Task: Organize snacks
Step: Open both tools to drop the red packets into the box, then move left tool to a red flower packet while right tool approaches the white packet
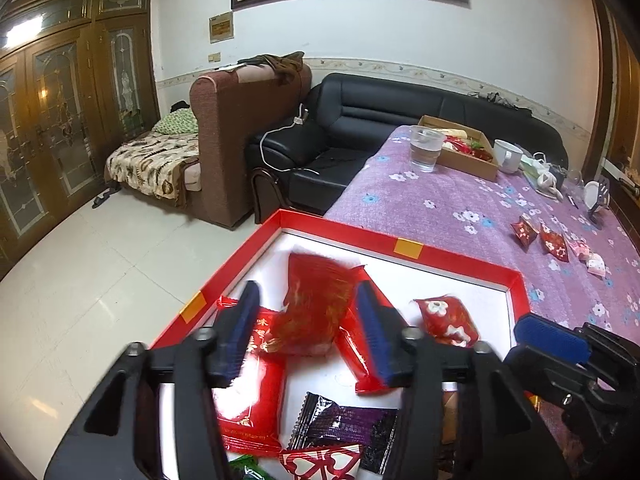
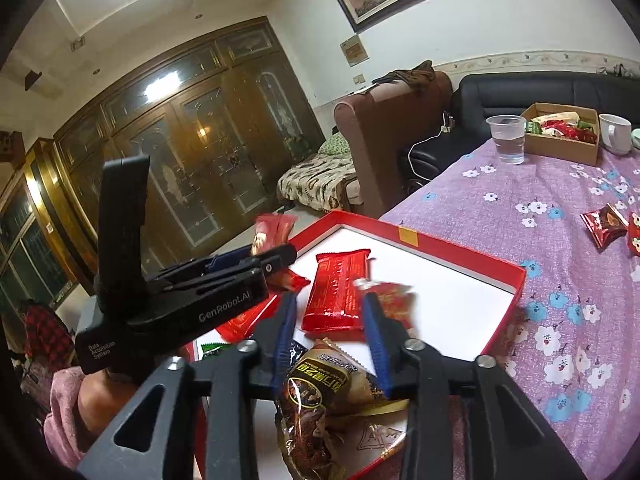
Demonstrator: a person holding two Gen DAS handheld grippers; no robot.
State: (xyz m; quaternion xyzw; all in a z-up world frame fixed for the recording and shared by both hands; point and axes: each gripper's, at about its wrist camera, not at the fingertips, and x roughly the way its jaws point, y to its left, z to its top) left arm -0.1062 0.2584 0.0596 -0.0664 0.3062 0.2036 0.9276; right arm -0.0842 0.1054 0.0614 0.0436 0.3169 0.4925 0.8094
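My left gripper (image 1: pixel 306 334) fingers gape around a blurred red packet (image 1: pixel 316 304); right gripper (image 2: pixel 332 344) spread, empty; packet may miss red tray (image 1: pixel 460 262).

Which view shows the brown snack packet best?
The right wrist view: the brown snack packet lies large between the right gripper fingers, its label visible. The left wrist view shows only a dark sliver of it behind the left gripper.

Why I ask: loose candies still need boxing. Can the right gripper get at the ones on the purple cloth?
Probably yes: the candies lie in the open beyond the red box, nothing between. But a brown packet sits between the right gripper's fingers.
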